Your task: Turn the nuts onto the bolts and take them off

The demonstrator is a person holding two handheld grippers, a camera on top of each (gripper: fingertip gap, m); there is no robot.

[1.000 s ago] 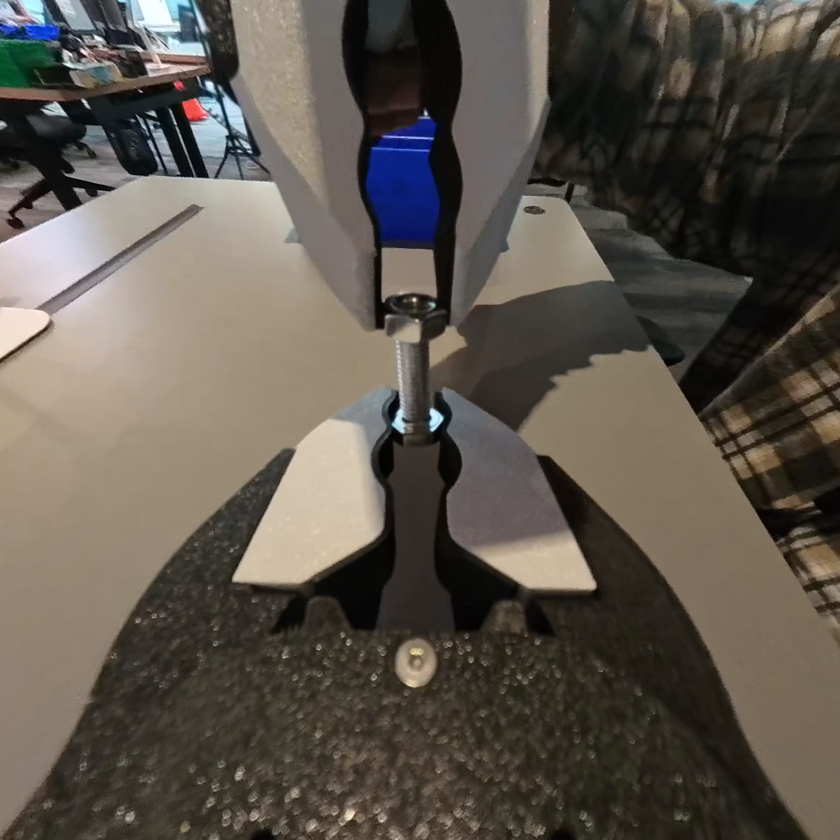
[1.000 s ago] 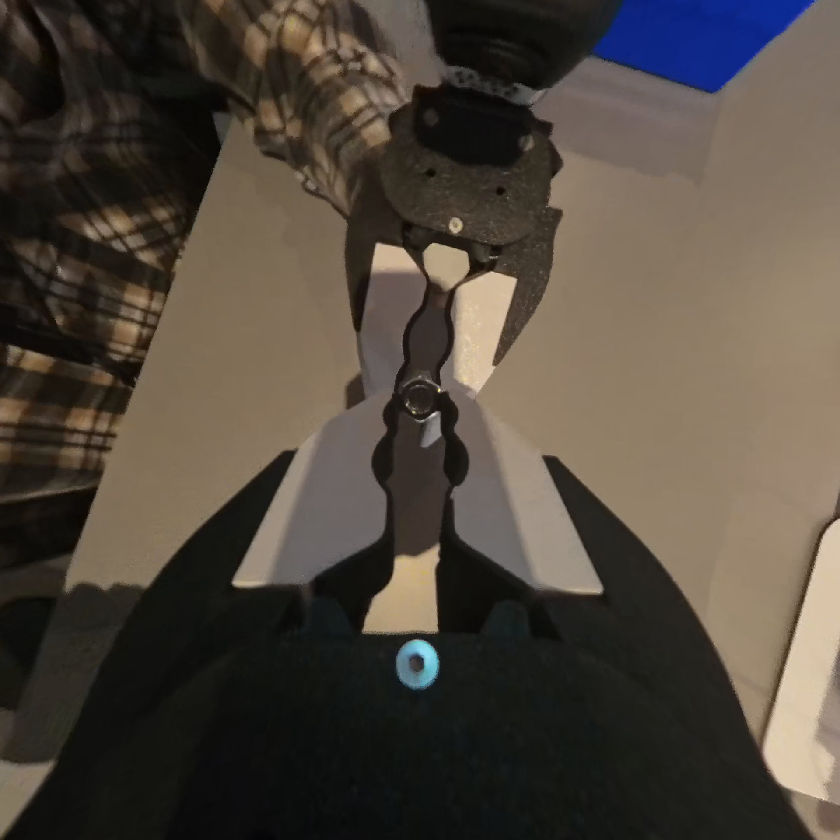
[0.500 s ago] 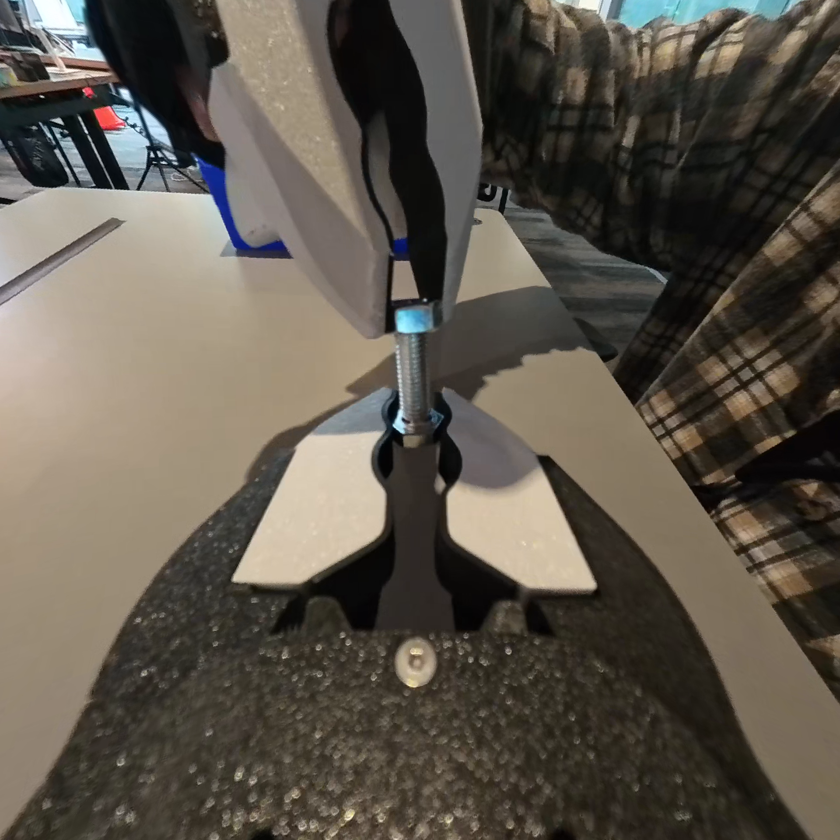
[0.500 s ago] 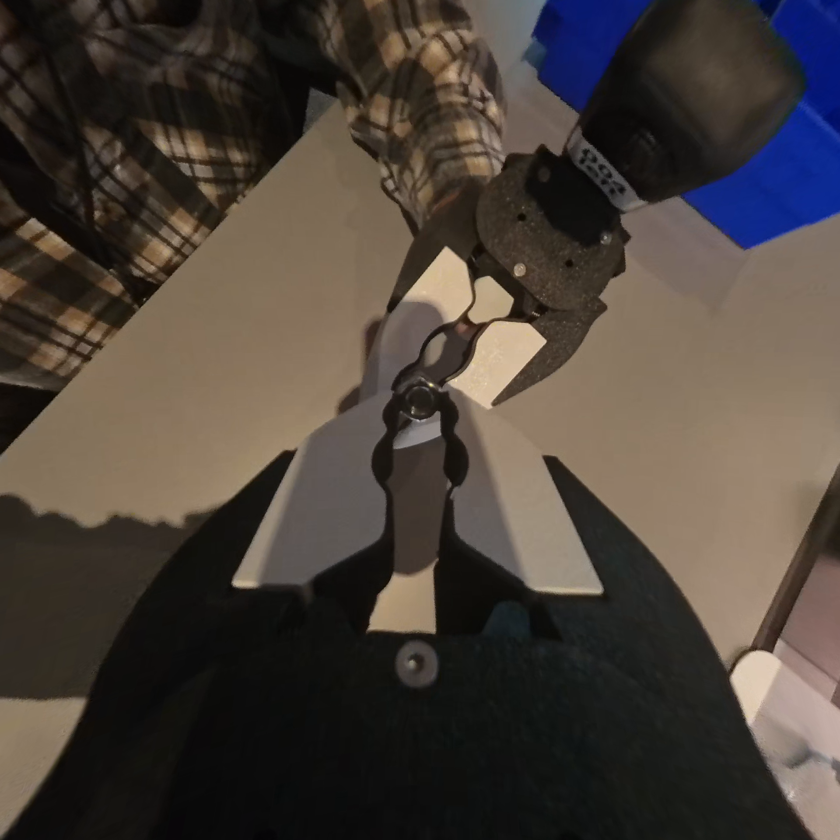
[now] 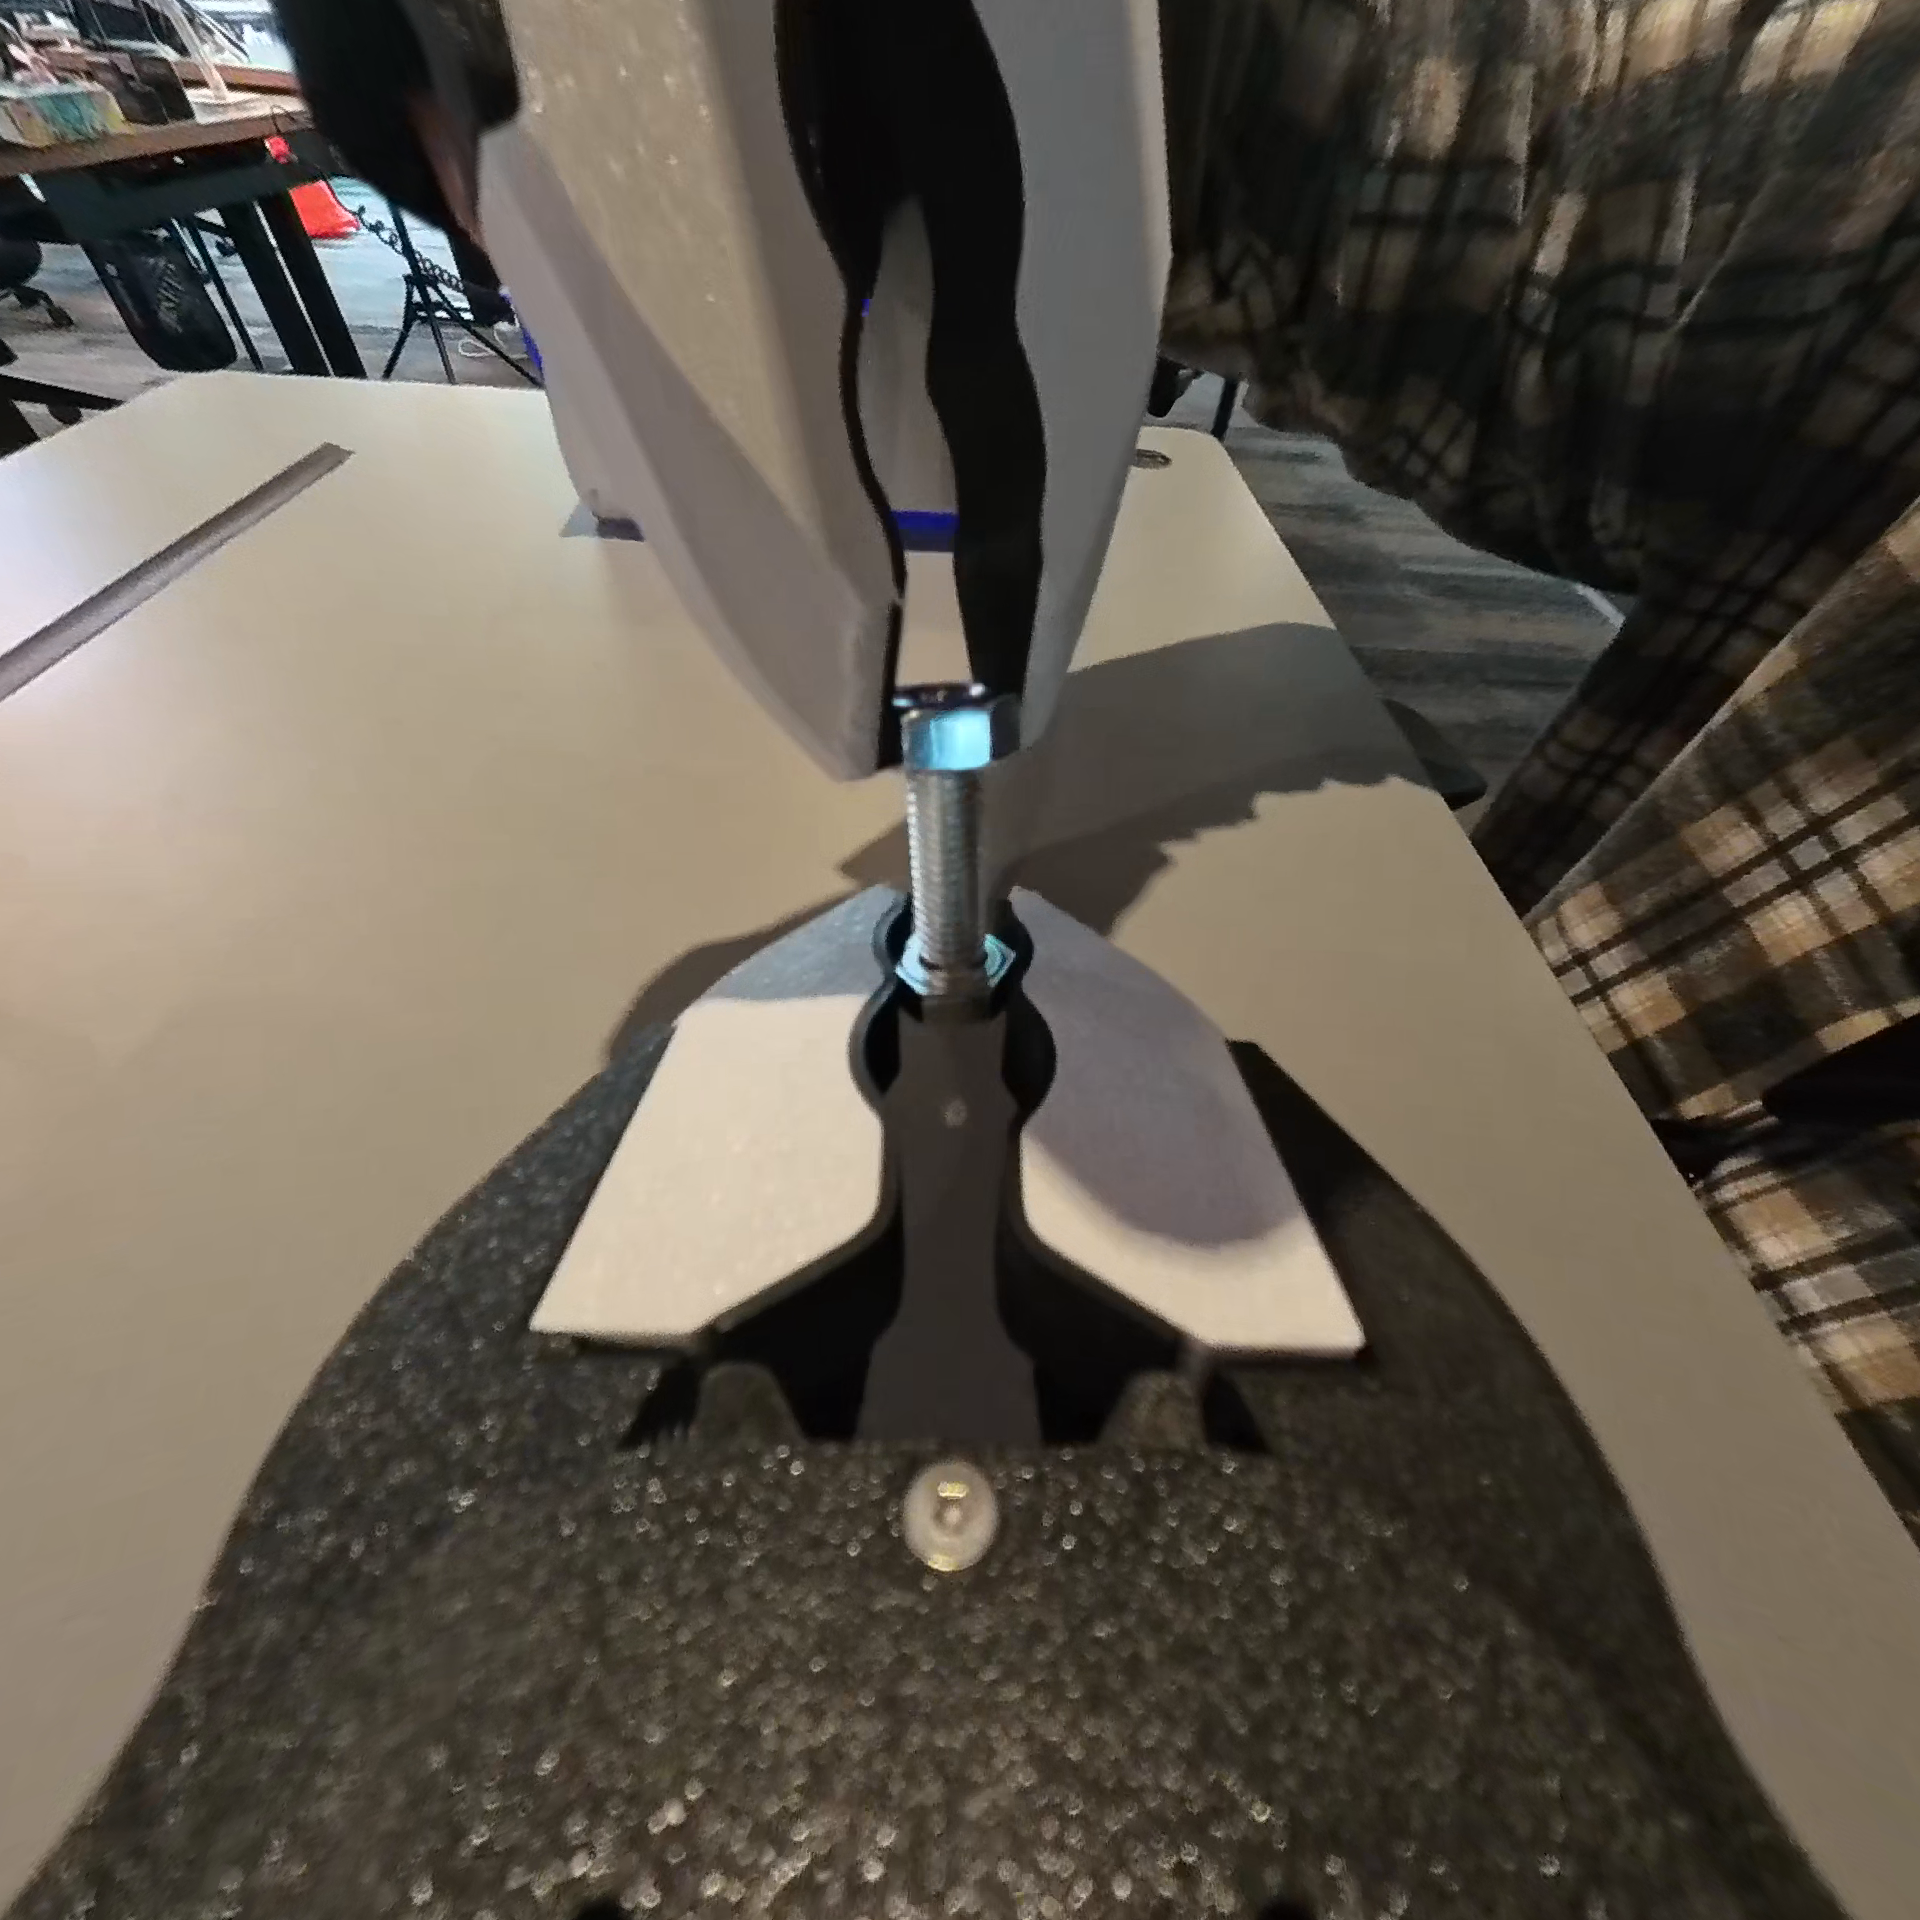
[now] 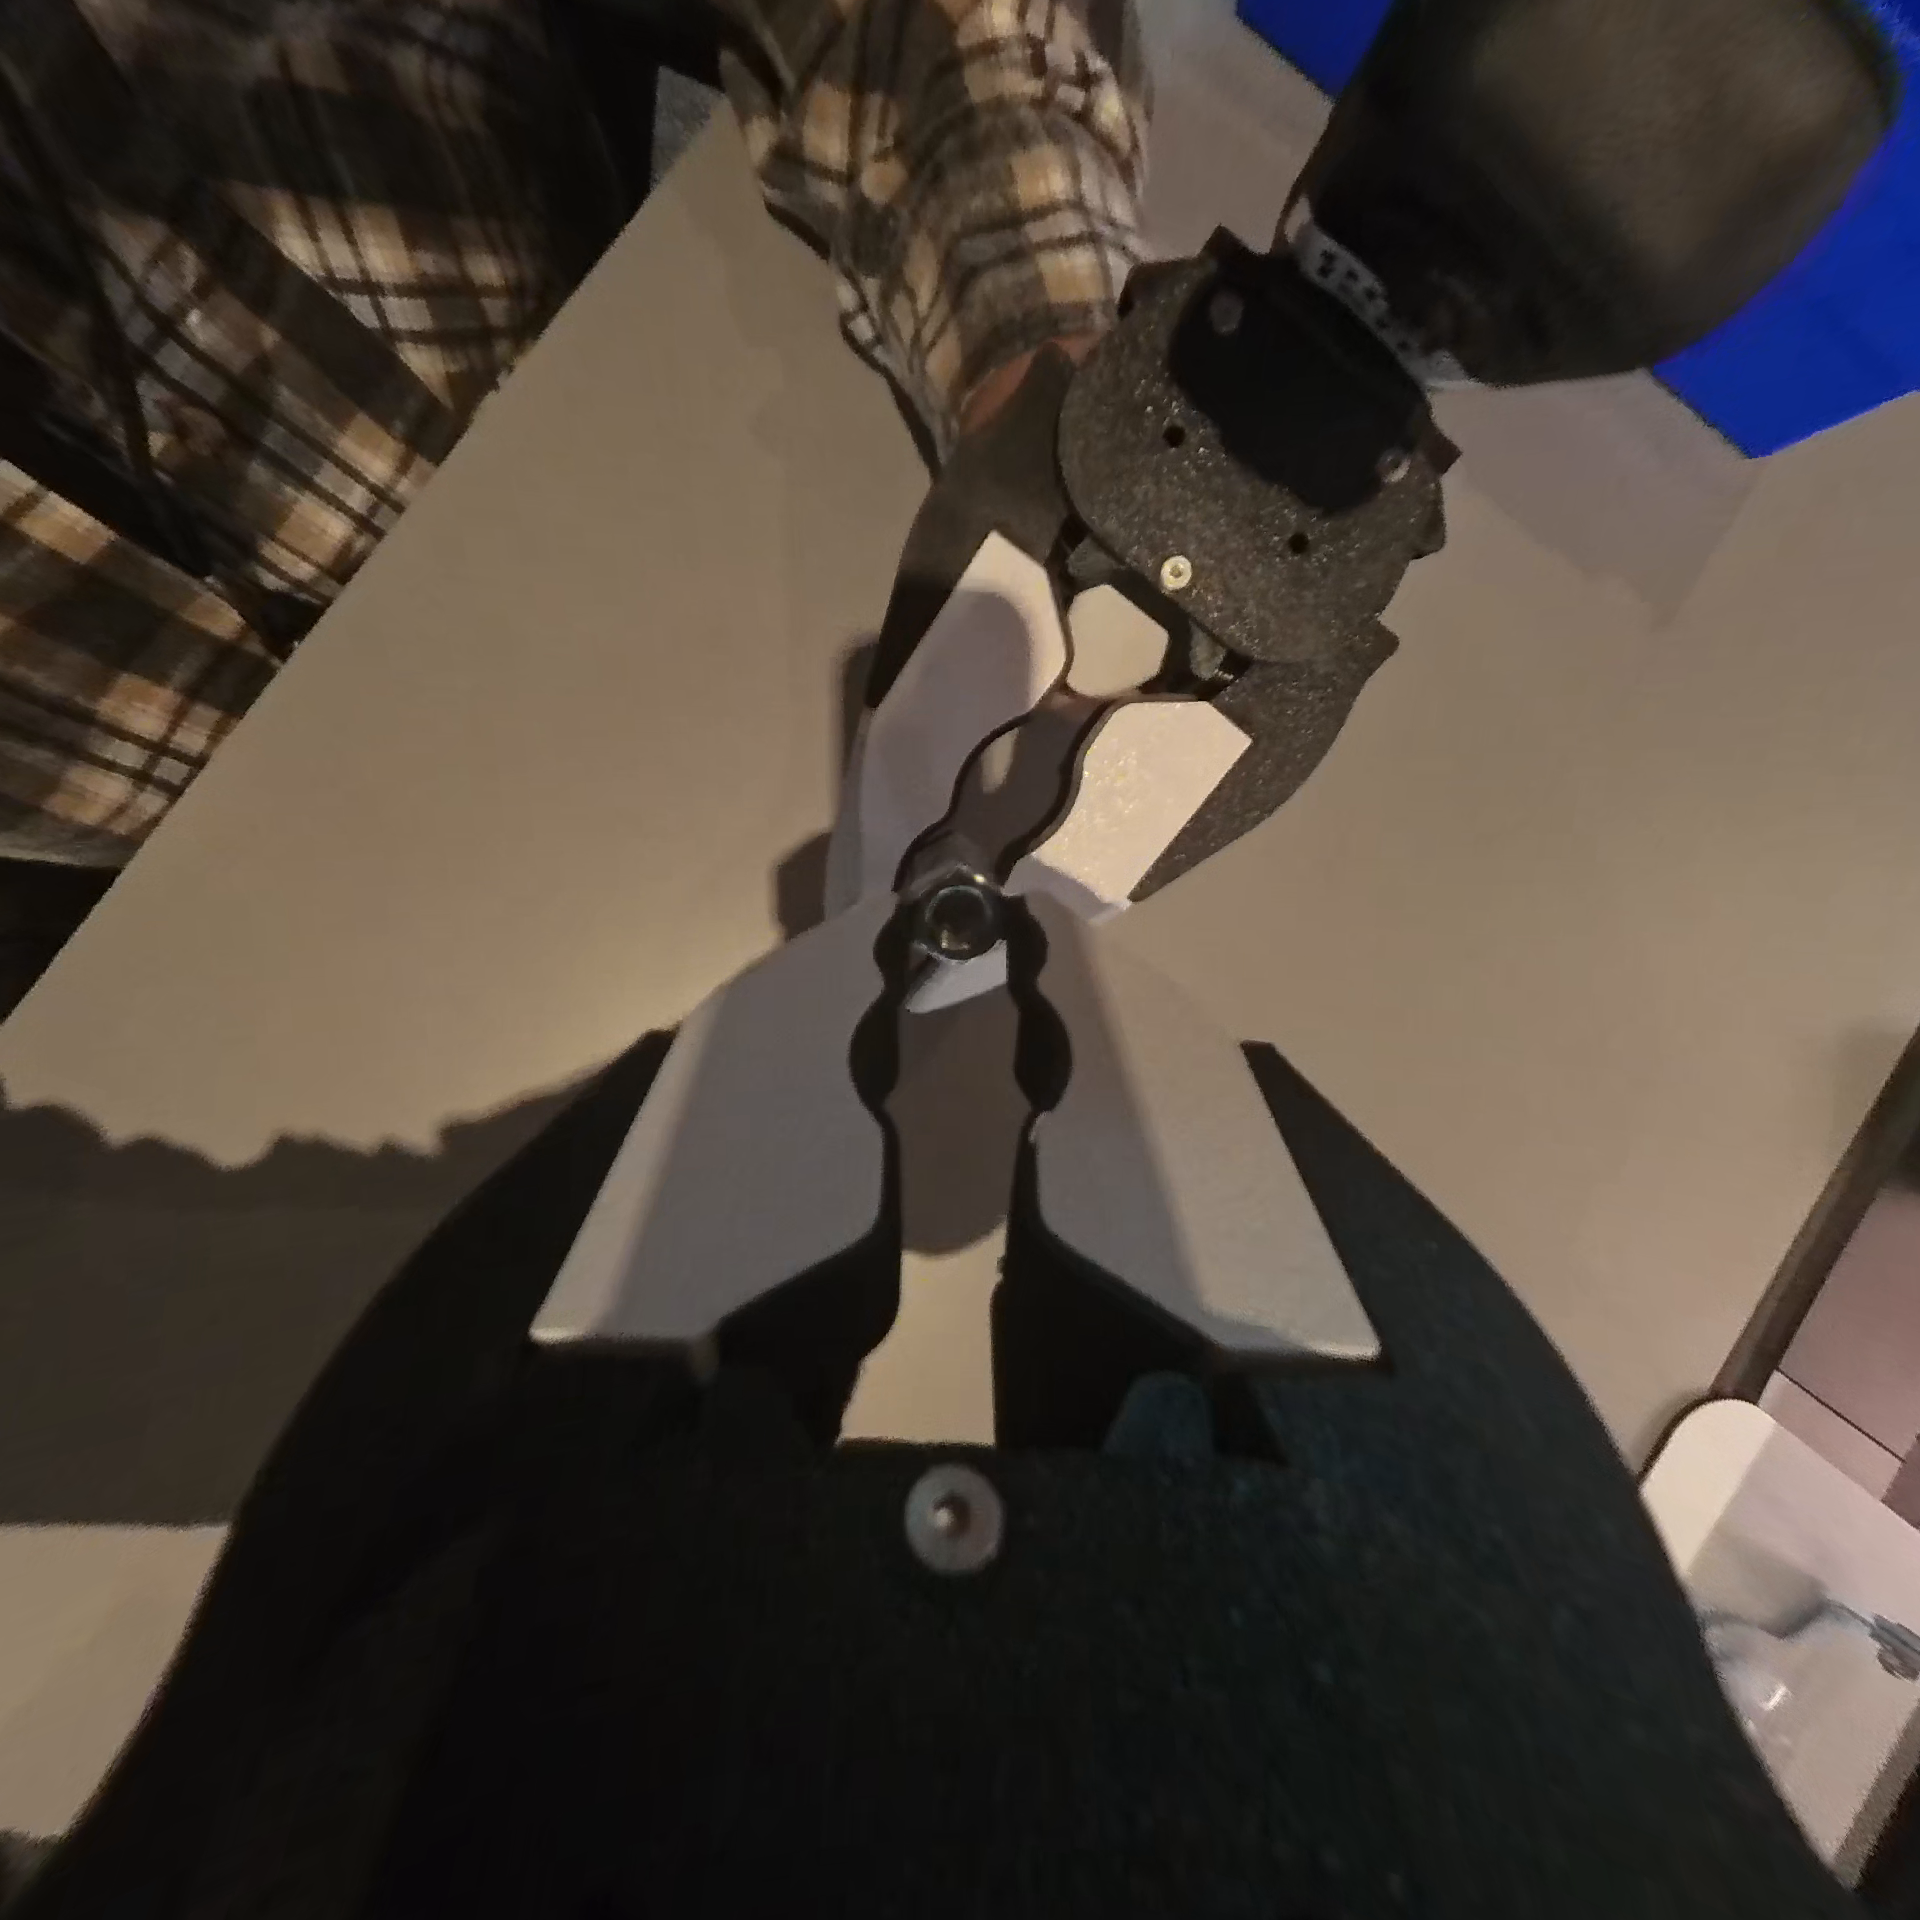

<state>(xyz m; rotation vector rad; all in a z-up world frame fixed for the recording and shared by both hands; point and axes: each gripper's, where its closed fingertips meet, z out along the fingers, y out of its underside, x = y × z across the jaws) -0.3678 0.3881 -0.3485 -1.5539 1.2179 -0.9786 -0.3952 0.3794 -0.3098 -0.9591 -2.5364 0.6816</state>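
A silver bolt (image 5: 943, 862) stands upright above the beige table (image 5: 364, 831). My left gripper (image 5: 951, 961) is shut on the silver nut (image 5: 951, 977) threaded at the bolt's lower end. My right gripper (image 5: 951, 717) comes down from above and is shut on the bolt's hex head (image 5: 948, 732). The right wrist view looks straight down the bolt: the right gripper (image 6: 951, 930) pinches the head (image 6: 951, 925), and the left gripper (image 6: 961, 878) reaches in from the upper right just beneath it. The nut is hidden in that view.
A person's plaid sleeves (image 5: 1714, 727) hang over the table's right edge. A blue bin (image 6: 1818, 343) stands behind the left gripper. A white tray (image 6: 1766, 1558) lies at the right. A groove (image 5: 177, 561) runs across the table's far left. My hands' fingertips stand some 5 centimetres from each other.
My right gripper has turned about the bolt's axis, still holding the head. The left gripper has kept its hold on the nut, and its view has swung slightly.
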